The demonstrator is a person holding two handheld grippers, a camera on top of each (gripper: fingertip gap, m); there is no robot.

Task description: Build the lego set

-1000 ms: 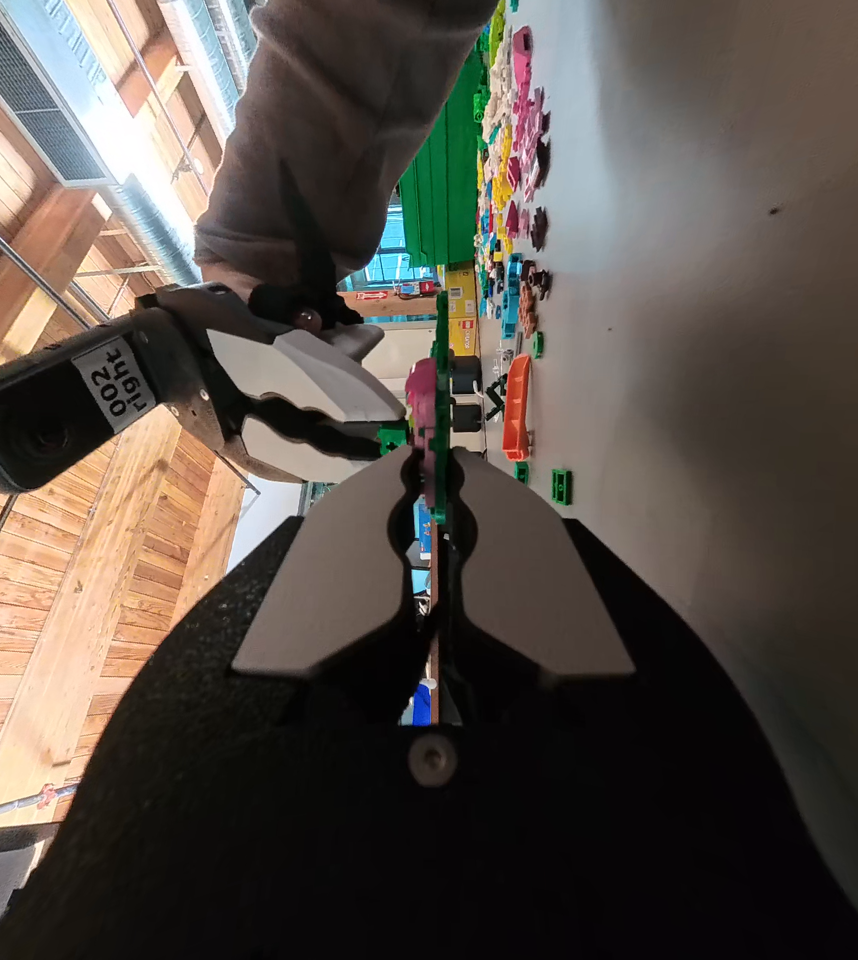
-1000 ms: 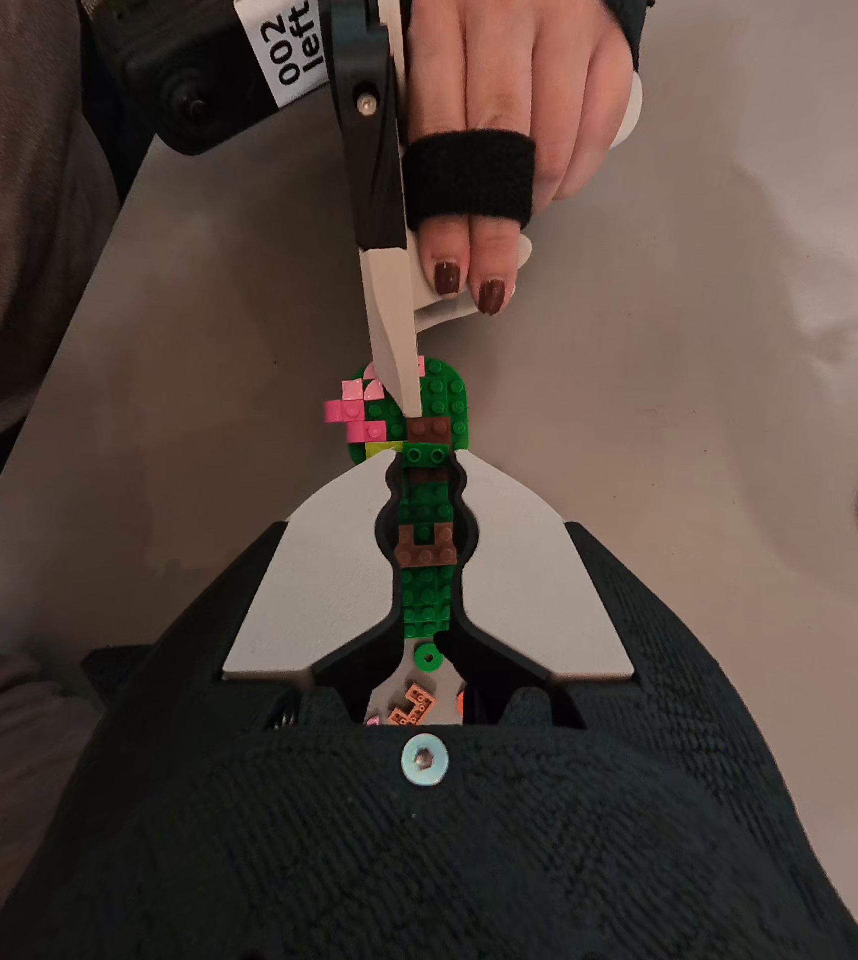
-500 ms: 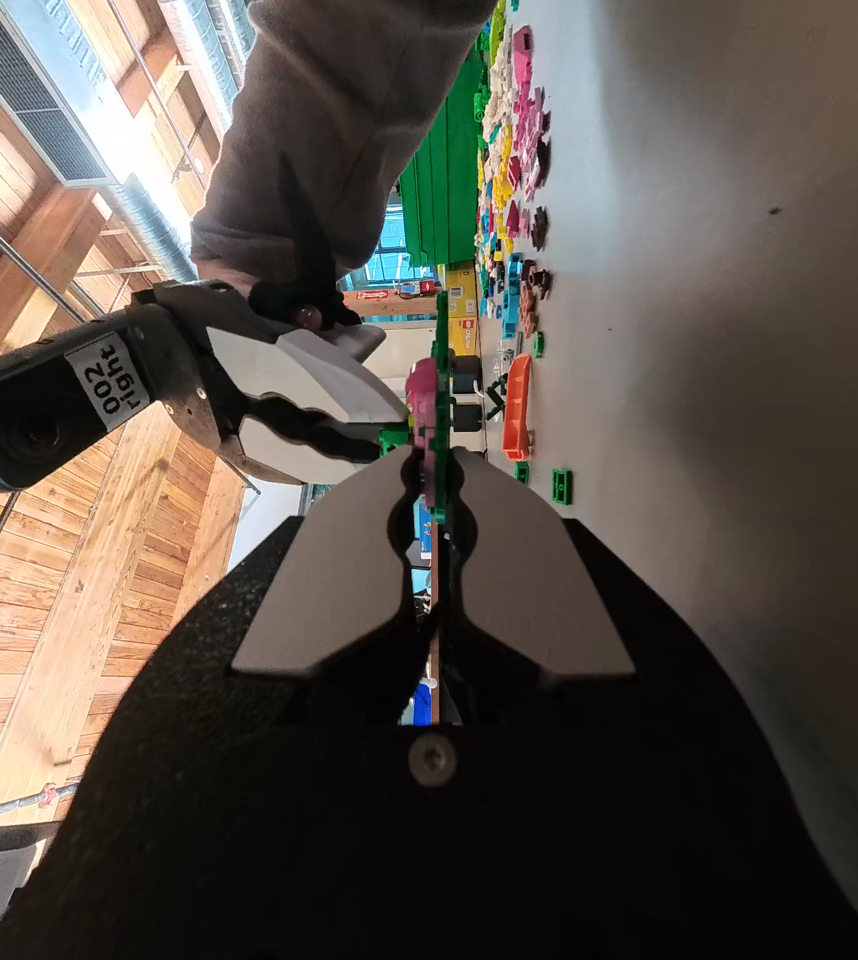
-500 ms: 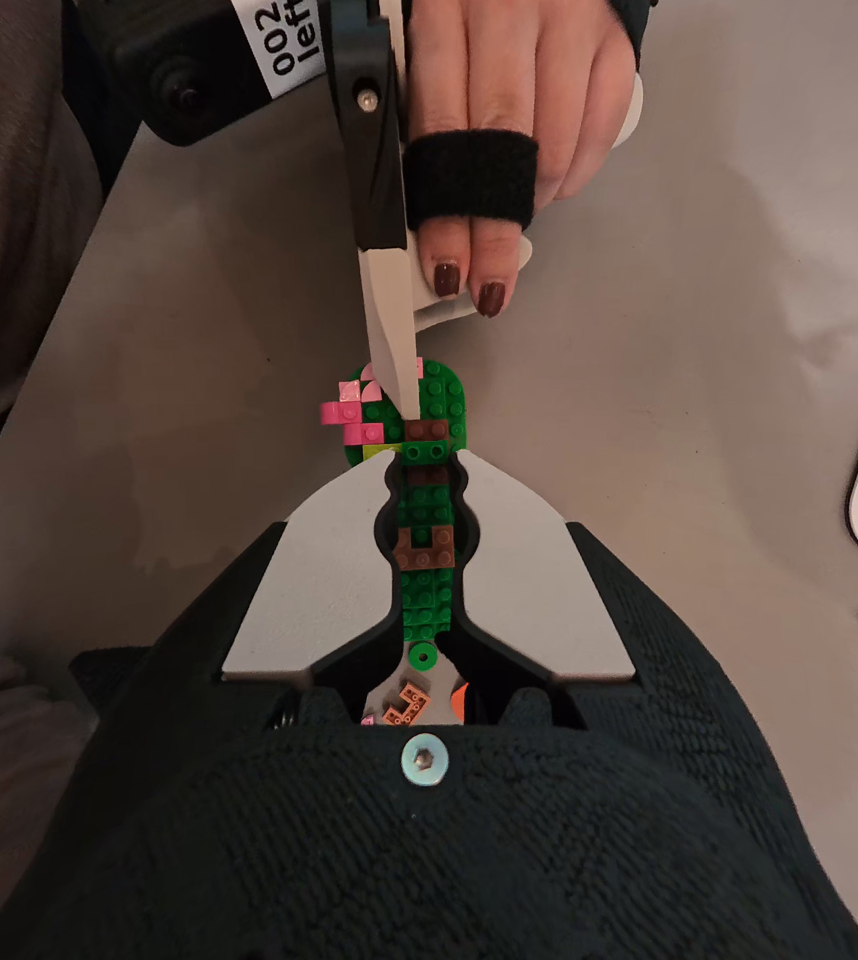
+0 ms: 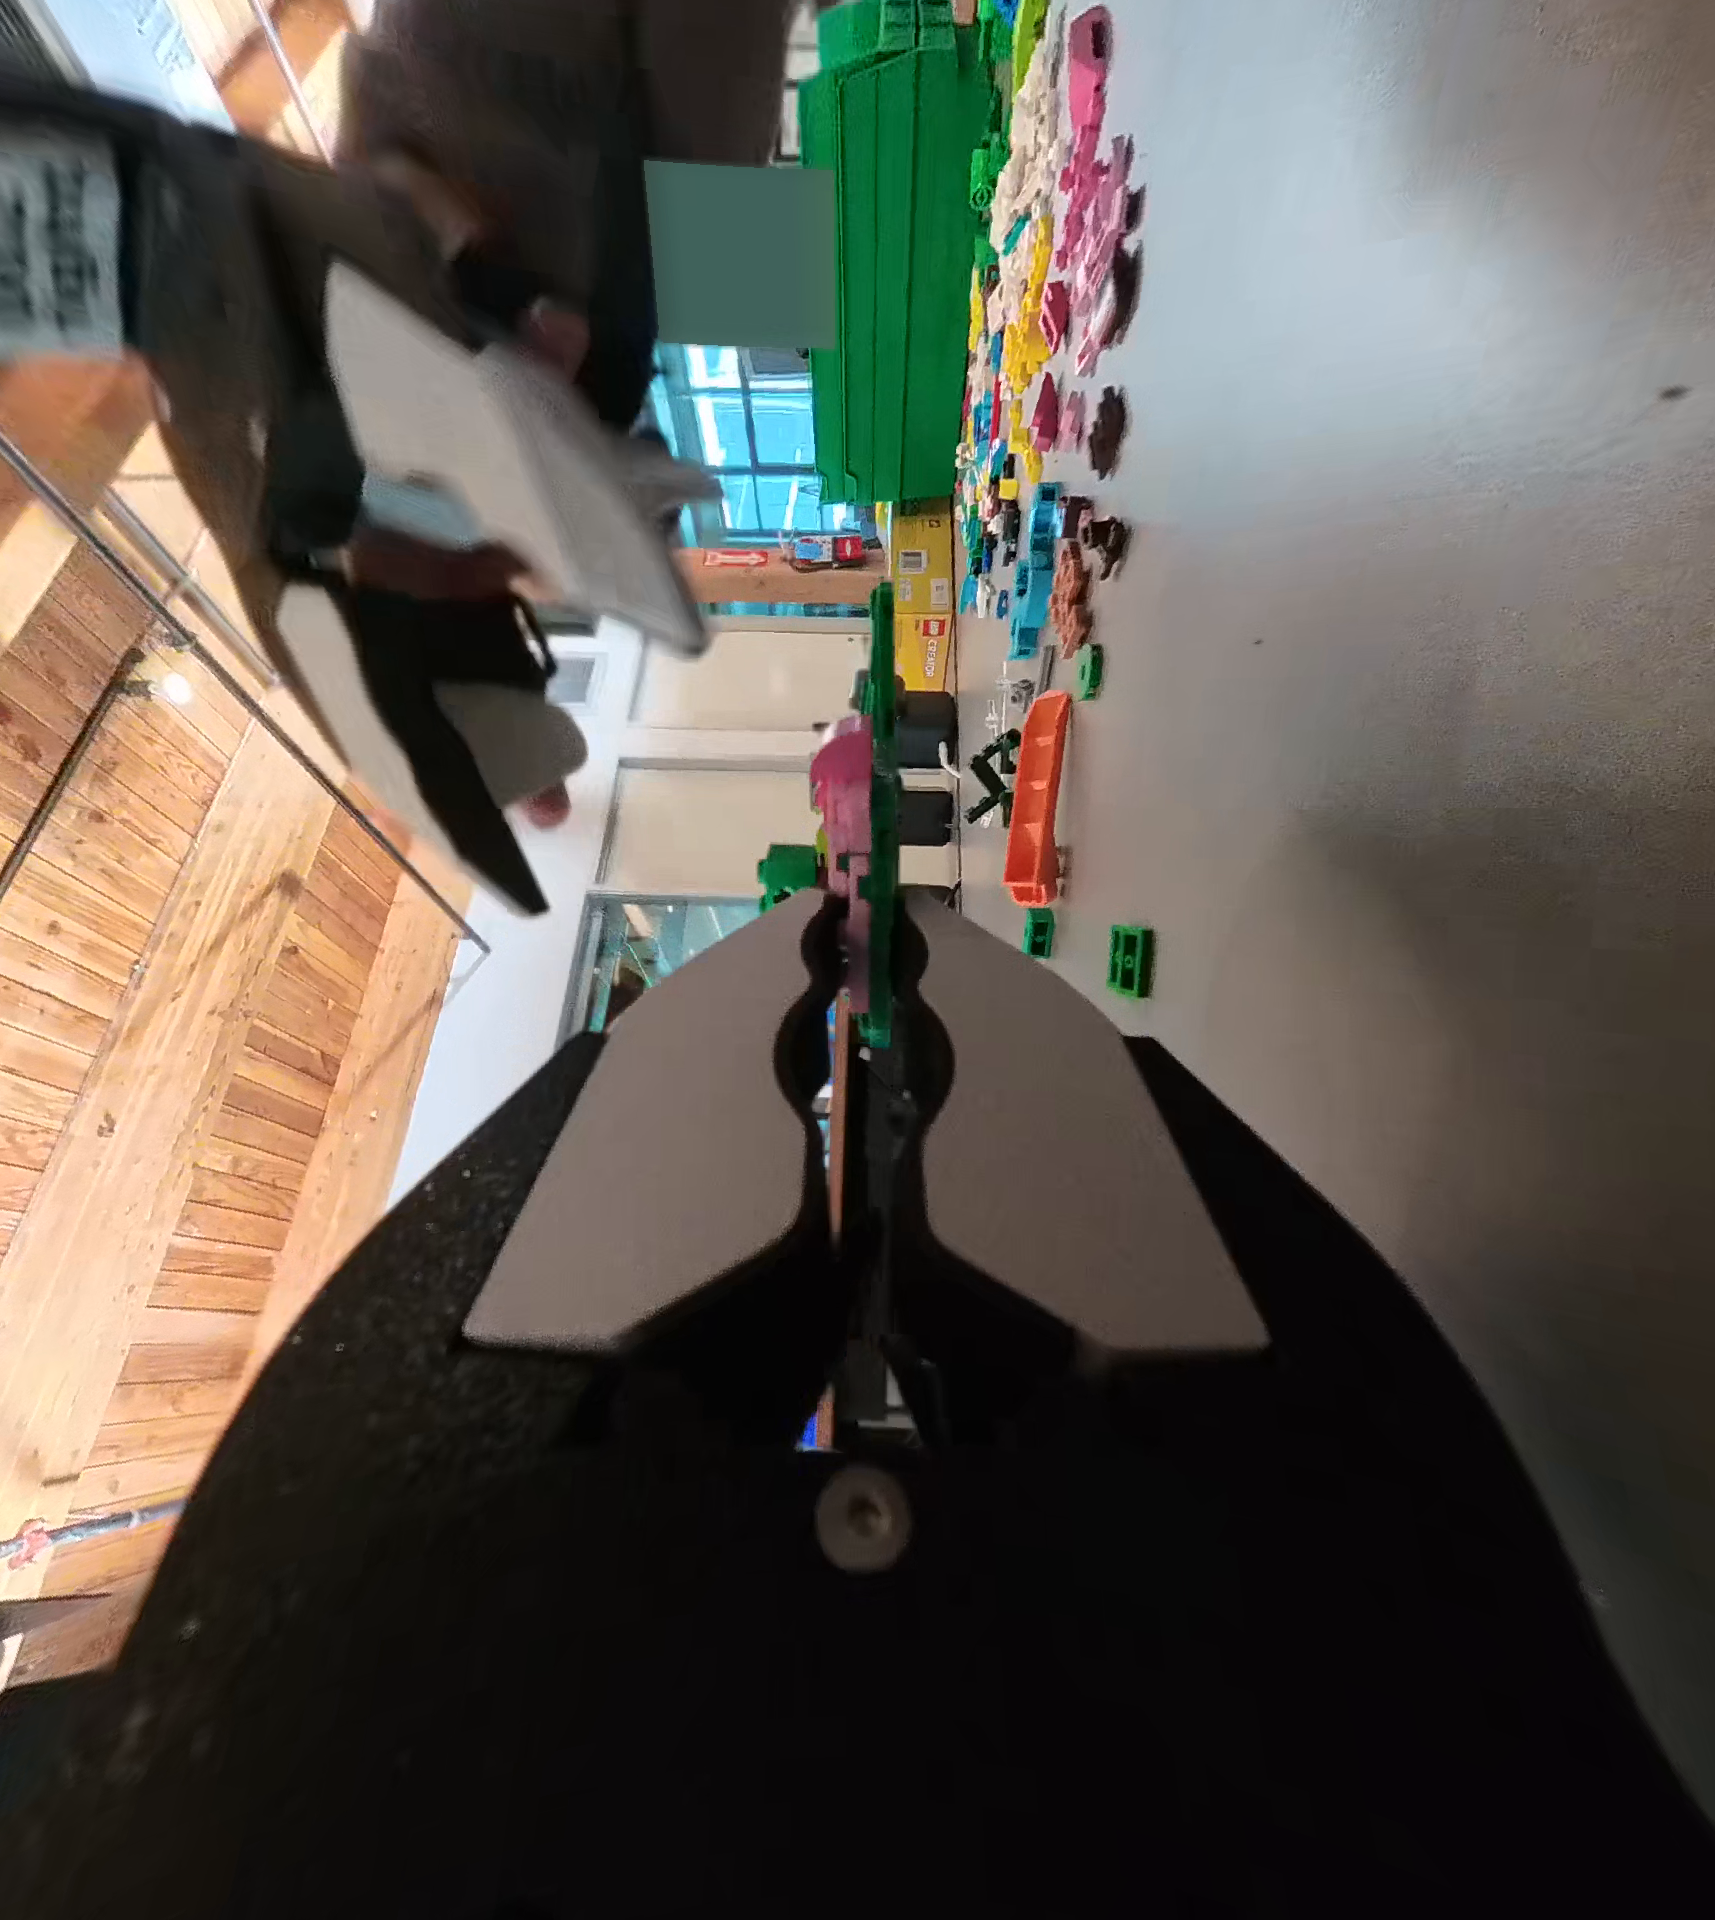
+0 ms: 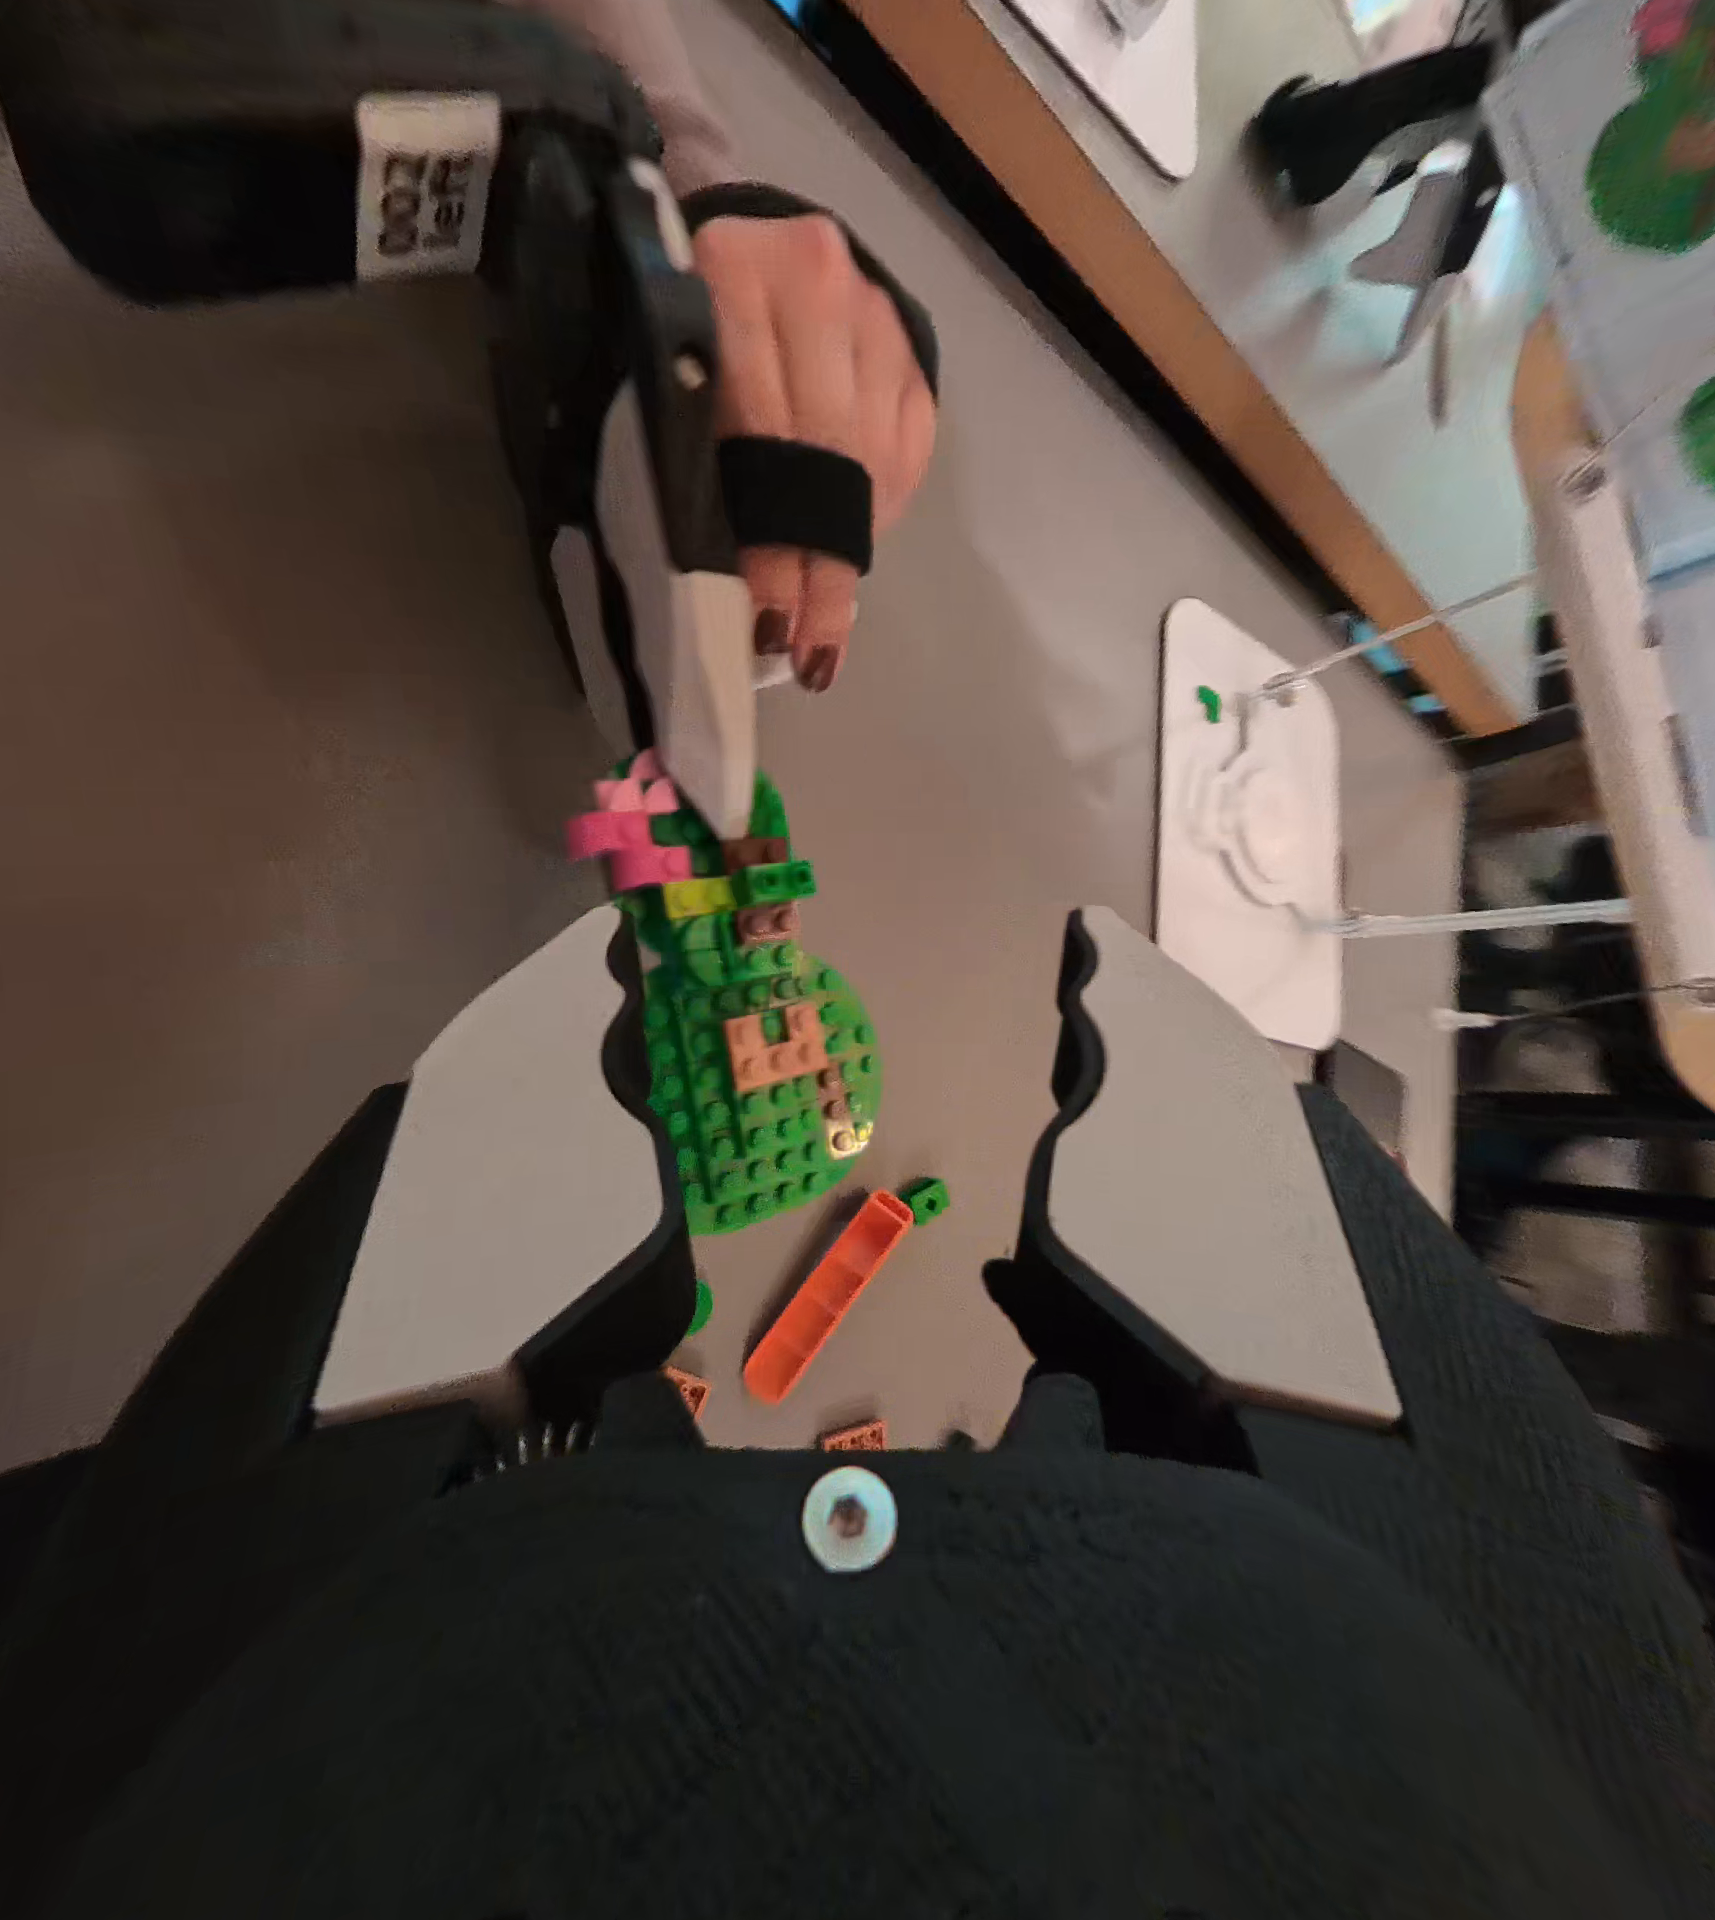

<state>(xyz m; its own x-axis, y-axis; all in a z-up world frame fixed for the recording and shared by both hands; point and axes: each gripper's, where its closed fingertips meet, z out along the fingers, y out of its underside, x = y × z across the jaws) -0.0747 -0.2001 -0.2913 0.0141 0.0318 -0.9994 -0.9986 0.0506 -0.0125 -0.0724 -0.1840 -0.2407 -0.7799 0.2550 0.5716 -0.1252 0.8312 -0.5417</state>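
Left fingers (image 5: 1061,1122) are clamped on the green plate (image 5: 882,831), gripped edge-on at its pink-flowered end. Right fingers (image 6: 520,1164) are spread wide and empty, with the plate (image 6: 759,1070) seen just inside the left one, clear of the other. An orange piece (image 6: 825,1299) and small green brick (image 6: 926,1197) are seen on the counter (image 6: 209,727) below.

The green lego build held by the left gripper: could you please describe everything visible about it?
The green lego build is a flat studded plastic plate with rounded lobes, carrying brown and tan bricks, a yellow-green piece and a pink flower cluster near its top. The left gripper is shut on its edge, lifting it above the grey table. The open right gripper is clear of it.
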